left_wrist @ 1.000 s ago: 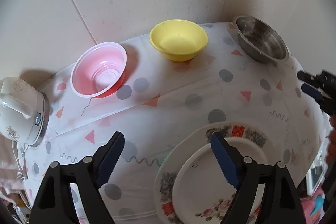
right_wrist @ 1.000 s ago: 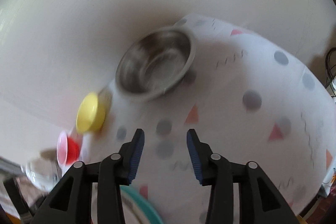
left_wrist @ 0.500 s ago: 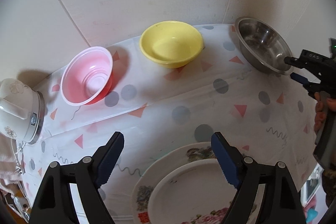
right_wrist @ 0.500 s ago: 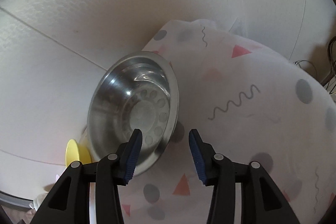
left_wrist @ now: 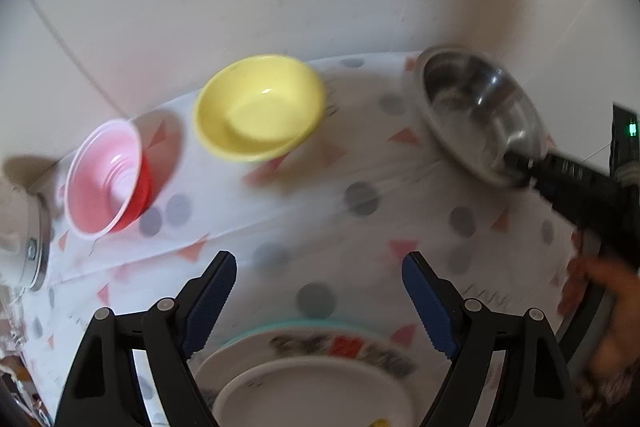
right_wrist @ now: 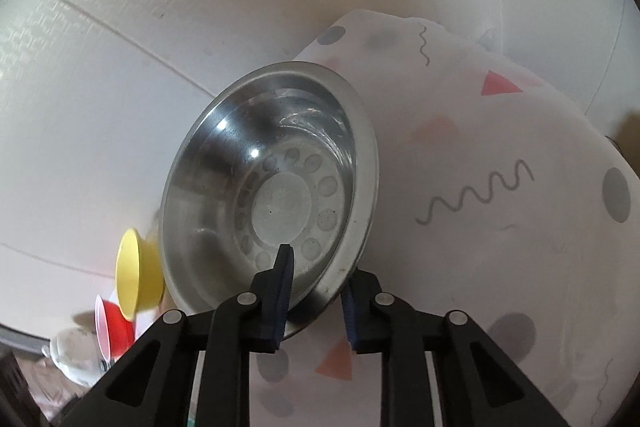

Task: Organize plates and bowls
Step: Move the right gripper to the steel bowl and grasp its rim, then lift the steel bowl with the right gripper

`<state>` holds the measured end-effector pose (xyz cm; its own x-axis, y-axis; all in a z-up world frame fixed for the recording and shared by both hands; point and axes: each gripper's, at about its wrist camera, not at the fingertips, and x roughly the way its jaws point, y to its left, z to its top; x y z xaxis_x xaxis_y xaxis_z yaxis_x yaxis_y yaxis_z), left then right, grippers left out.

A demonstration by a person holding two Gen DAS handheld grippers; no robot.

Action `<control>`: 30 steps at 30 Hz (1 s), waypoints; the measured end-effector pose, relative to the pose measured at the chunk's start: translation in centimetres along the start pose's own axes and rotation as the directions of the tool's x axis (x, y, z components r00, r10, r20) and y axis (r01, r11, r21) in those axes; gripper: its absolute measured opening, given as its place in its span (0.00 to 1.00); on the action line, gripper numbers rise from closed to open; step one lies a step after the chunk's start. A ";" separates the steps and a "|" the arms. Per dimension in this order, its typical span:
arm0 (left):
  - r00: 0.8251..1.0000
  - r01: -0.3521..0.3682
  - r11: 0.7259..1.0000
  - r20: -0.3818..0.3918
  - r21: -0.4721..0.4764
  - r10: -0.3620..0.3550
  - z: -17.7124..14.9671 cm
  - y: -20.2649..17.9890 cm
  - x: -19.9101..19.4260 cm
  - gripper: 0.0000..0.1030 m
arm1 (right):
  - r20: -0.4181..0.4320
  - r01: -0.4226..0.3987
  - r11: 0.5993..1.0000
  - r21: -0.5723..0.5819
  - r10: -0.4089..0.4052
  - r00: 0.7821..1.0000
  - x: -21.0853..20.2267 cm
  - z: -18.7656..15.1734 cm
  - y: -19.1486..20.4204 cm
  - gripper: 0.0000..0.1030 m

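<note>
Right gripper: two black arms with ribbed blue pads. Its jaws have just been closing; they now pinch the near rim of the steel bowl, one pad inside the wall, the other outside and largely hidden behind the rim.

Steel bowl: round, brushed metal, wide flat lip, ring of pressed dimples around a flat centre disc. Sits at the far right corner of the table, close to the wall. In the left wrist view it is blurred.

Left gripper: same make, fingers spread wide, nothing between them, hanging above the cloth just behind the plates.

Plates: stacked at the lower edge, cut off by the frame. Plain white plate on top, a patterned one under it, a thin teal rim beneath; pattern too smeared to read.

Tablecloth: thin white sheet printed with grey dots, pink triangles and squiggles.

Yellow bowl: smooth, glossy, round, middle of the back row.

Red bowl: ribbed plastic, pink inside, red outside, left of the yellow one.

White pot: at the left edge, metal band, mostly cut off.

Hand: at the right edge, blurred, behind the right gripper's black body.
</note>
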<state>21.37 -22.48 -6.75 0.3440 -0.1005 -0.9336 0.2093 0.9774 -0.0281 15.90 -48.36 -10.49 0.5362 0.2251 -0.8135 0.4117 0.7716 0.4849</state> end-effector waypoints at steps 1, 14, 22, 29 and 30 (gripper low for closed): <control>1.000 0.009 1.000 0.005 0.004 -0.009 0.4 -0.4 0.1 0.83 | -0.003 -0.006 1.000 -0.003 0.006 1.000 -0.2 -0.2 -0.1 0.21; 0.995 0.098 0.995 -0.024 0.026 -0.098 5.3 -5.3 4.2 0.84 | -0.015 -0.018 0.997 -0.073 0.017 1.000 -1.8 -1.8 -1.0 0.19; 0.996 0.080 0.990 -0.040 0.114 -0.076 6.5 -8.1 6.7 0.66 | -0.009 -0.017 0.997 -0.079 0.016 1.000 -1.7 -2.0 -1.3 0.19; 0.994 0.083 0.986 -0.078 0.142 -0.073 6.4 -8.8 8.5 0.38 | -0.023 -0.018 0.998 -0.064 0.017 1.000 -1.4 -2.1 -2.0 0.19; 0.994 0.090 0.985 -0.081 0.146 -0.079 6.3 -8.8 8.6 0.35 | -0.024 -0.020 0.998 -0.062 0.018 1.000 -1.3 -2.0 -2.0 0.19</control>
<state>28.29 -33.17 -12.30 0.2512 -0.1620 -0.9543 0.3711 0.9267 -0.0596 12.87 -48.98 -11.04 0.5257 0.2533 -0.8121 0.3548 0.8024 0.4799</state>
